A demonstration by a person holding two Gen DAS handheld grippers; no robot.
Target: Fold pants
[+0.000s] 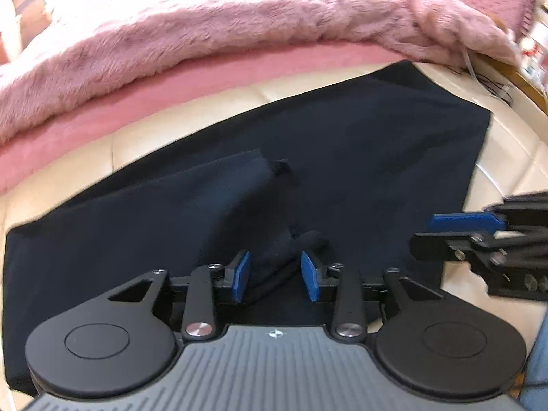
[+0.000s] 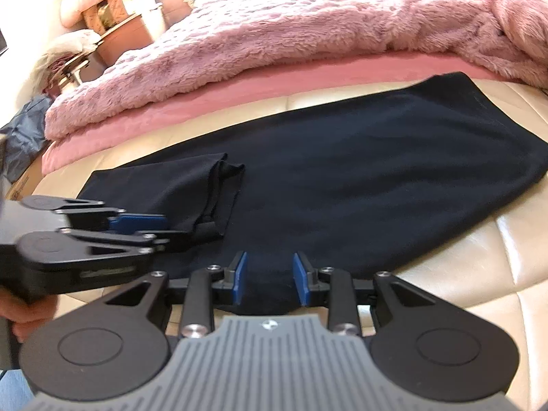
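Dark navy pants (image 1: 359, 157) lie spread flat on a cream leather cushion (image 1: 507, 157). One end is folded over into a second layer (image 1: 188, 198). My left gripper (image 1: 275, 267) is open just above the rumpled edge of that fold, where a dark cord (image 1: 304, 239) lies loose between the blue pads. From the right wrist view the pants (image 2: 342, 171) stretch across the cushion (image 2: 462, 257), and the left gripper (image 2: 176, 229) reaches in at the fold (image 2: 171, 185). My right gripper (image 2: 269, 267) is open over the pants' near edge, and it also shows at the right (image 1: 424, 234).
A fluffy pink blanket (image 2: 274, 34) is heaped behind the pants, with a flat pink sheet (image 1: 102, 113) under it. Cluttered shelves and bags (image 2: 102, 17) stand at the far left. A hand (image 2: 27, 311) holds the left gripper's body.
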